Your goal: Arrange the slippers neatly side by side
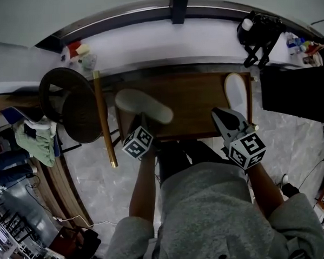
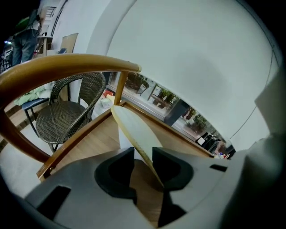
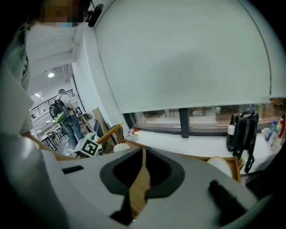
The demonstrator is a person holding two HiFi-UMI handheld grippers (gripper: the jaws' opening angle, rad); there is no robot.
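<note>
The left gripper [image 2: 142, 154] is released. Its jaws stand apart around the thin pale edge of a flat white slipper [image 2: 134, 127] at the left end of the brown wooden rimmed table [image 1: 193, 105], and the slipper's lower part is hidden behind them. The right gripper [image 3: 143, 154] looks clenched on nothing above the table's near right edge. A second white slipper [image 1: 236, 91] lies at the table's far right corner.

You've got a grey fleecy top [image 1: 210, 216] on, sleeves [image 1: 127, 233] stopping near the elbows, dark trousers [image 1: 175, 157]. Your left gripper [image 2: 143, 155] and right gripper [image 3: 142, 166]: pale grey shells, black pads on the jaws, black-and-white marker cube [image 1: 138, 142] behind them.
</note>
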